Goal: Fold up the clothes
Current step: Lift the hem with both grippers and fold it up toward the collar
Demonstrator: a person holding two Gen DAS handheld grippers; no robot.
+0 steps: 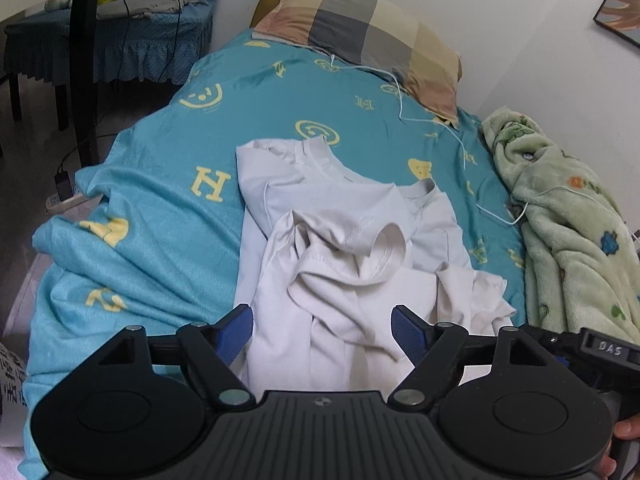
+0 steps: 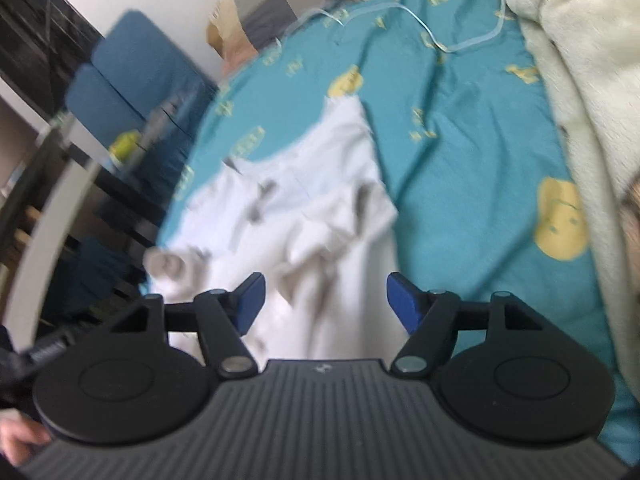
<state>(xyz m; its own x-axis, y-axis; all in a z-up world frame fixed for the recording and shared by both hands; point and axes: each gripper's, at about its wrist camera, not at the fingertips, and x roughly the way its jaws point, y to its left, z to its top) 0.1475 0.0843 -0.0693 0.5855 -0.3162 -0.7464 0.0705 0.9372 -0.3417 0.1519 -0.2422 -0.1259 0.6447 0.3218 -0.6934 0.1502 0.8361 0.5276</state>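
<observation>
Both tongs up close and spread wide, nothing between them: the left tongs (image 1: pixel 322 328) hover over the near hem of the laundry, and the right tongs (image 2: pixel 324 300) hang over the same heap in a blurred view. Biggest thing out there is the bed (image 1: pixel 168 152), under its teal sheet with yellow smiley faces. Along its right edge lies a green fleece blanket (image 1: pixel 568 220), with a checked pillow (image 1: pixel 360 28) up at the head. Mid-bed sits the pile of white T-shirts (image 1: pixel 344 248), crumpled, at least two collars showing, one garment slumped over another. That cloth looks light, limp and easy to bunch, so I'd say pinch a single layer at a shoulder seam or the hem corners, or two shirts may lift together. Smallest, a thin white cable (image 1: pixel 400 92) trails near the pillow, apart from the shirts
</observation>
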